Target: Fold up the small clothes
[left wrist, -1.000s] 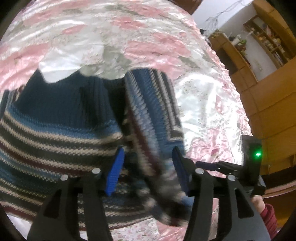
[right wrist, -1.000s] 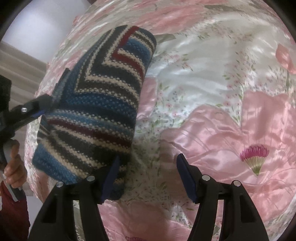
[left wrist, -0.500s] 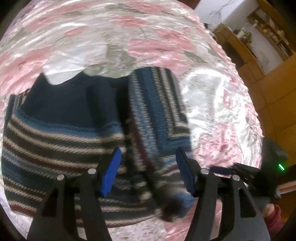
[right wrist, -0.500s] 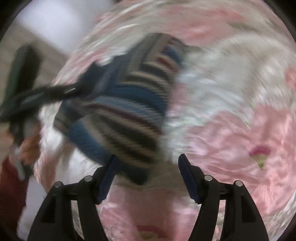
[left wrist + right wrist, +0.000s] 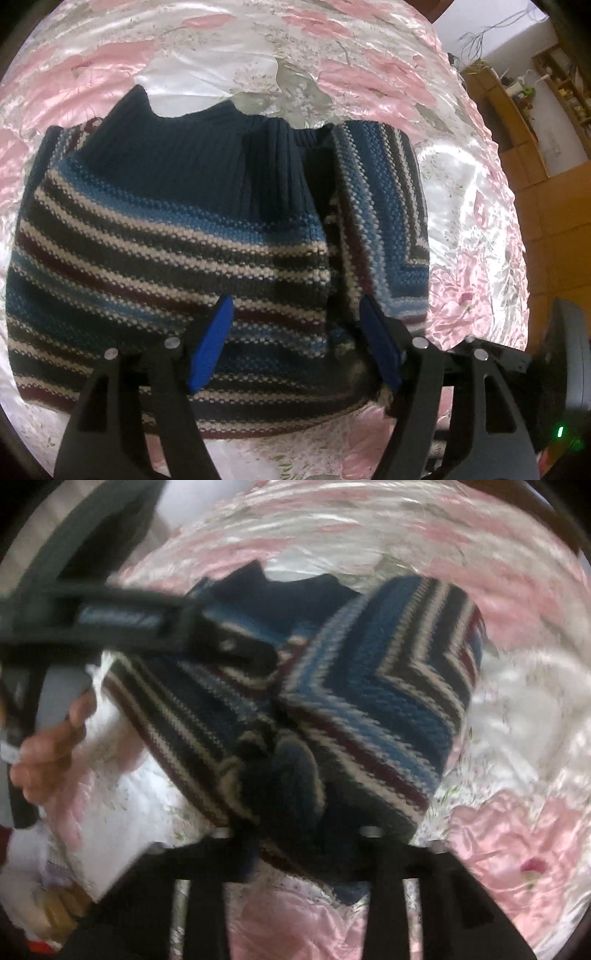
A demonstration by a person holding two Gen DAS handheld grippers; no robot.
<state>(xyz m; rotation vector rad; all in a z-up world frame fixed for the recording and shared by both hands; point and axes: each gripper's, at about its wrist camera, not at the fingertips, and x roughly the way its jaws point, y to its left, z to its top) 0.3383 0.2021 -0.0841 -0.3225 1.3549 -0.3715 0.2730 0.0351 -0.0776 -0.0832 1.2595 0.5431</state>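
A striped knitted sweater (image 5: 177, 251) is laid out on a bed covered by a shiny pink and white floral bedspread (image 5: 332, 48). In the left wrist view the sweater fills most of the frame. Its body is seen at the left, banded in navy, blue, cream and maroon, with a plain dark navy ribbed part above the stripes. Toward the right, a portion of the sweater is folded over the body, and its stripes are turned to run nearly upright, meeting in a chevron at the lower right edge. The left gripper (image 5: 295, 347) is held low over the near hem of the sweater. Its two blue-padded fingers (image 5: 210, 350) are spread wide apart, with striped knit lying between them, and nothing is seen to be clamped. At the far right, wooden shelving (image 5: 517, 110) is visible beyond the bed.

In the right wrist view, which is blurred, a person's hand (image 5: 51, 746) is seen at the far left, wrapped around the handle of the left gripper, whose dark frame reaches across to the sweater (image 5: 388, 686). The folded chevron portion is seen at the centre and right, lying on the bedspread (image 5: 517, 738). The right gripper (image 5: 295, 834) is pressed close to the near edge of the sweater. Its fingertips are hidden behind bunched knit, so whether the fabric is pinched or merely lies between the fingers cannot be told.
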